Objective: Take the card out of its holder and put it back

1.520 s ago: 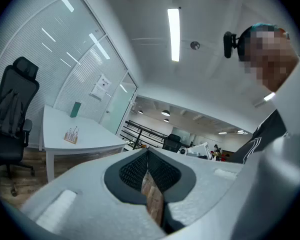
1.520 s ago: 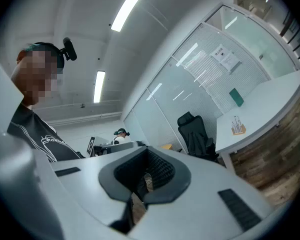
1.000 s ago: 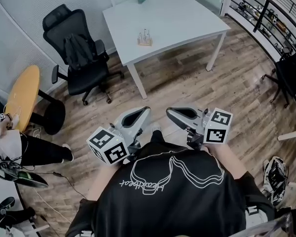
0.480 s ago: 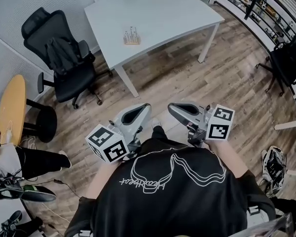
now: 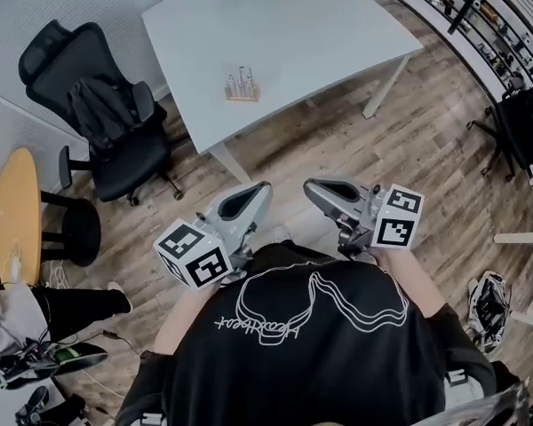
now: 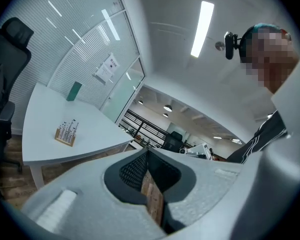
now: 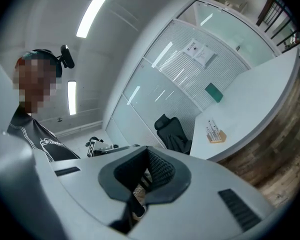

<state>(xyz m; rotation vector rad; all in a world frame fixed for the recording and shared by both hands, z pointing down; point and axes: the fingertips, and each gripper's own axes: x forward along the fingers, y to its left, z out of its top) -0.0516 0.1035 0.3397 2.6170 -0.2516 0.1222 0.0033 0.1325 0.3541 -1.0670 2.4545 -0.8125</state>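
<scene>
— So, where is the card holder seen?
— Upper centre of the head view, upright on the white surface near its lower left edge, with cards standing in it. A black office chair is seen at upper left.
— And the grippers?
— Both are held low in the frame over the wooden floor, well apart from the holder. The left gripper is seen with its fingers closed together and nothing between them. The right gripper is likewise closed and empty.
</scene>
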